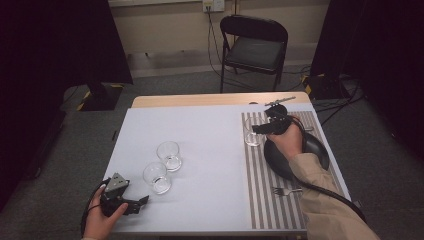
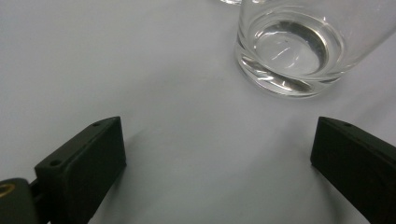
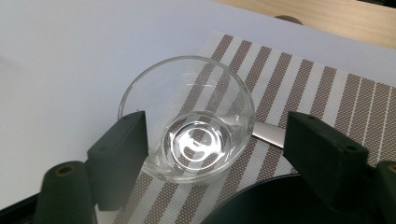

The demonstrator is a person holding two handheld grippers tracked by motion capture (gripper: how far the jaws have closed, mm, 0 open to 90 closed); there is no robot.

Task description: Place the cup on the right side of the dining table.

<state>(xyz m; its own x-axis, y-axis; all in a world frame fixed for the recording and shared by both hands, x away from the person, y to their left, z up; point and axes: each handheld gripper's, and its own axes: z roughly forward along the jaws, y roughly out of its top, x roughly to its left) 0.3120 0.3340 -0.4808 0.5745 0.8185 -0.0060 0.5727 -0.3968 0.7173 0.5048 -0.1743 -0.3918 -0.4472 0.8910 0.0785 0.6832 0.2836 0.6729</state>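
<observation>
From the high view, the right tongs (image 1: pixel 256 129) hang over the striped placemat (image 1: pixel 295 200) at the far right of the worktop (image 1: pixel 200 130), and a clear glass (image 1: pixel 252 136) stands right at their tips, on the mat's left edge. A black plate (image 1: pixel 315 150) lies just behind those tongs, under the person's wrist, and a fork (image 1: pixel 286 190) rests on the mat nearer the person. Over at the near left corner, the left tongs (image 1: pixel 142 202) sit low in the hand, pointing toward two more glasses: the nearer glass (image 1: pixel 157 177) is just ahead of them, the farther glass (image 1: pixel 169 155) stands just beyond it.

Down in the left gripper view, the left tongs (image 2: pixel 217 154) are spread wide with bare white worktop between the jaws, gripping nothing. The nearer glass (image 2: pixel 299 46) stands ahead and off toward the right jaw, well clear of both.

Now the right gripper view: the right tongs (image 3: pixel 217 144) are released. The glass (image 3: pixel 187 116) stands upright between the jaws, close against the left jaw, while a plain gap separates it from the right one. It straddles the placemat (image 3: pixel 327 93) edge, with a strip of cutlery (image 3: pixel 268 133) just behind it and the plate's dark rim (image 3: pixel 261 200) just below.
</observation>
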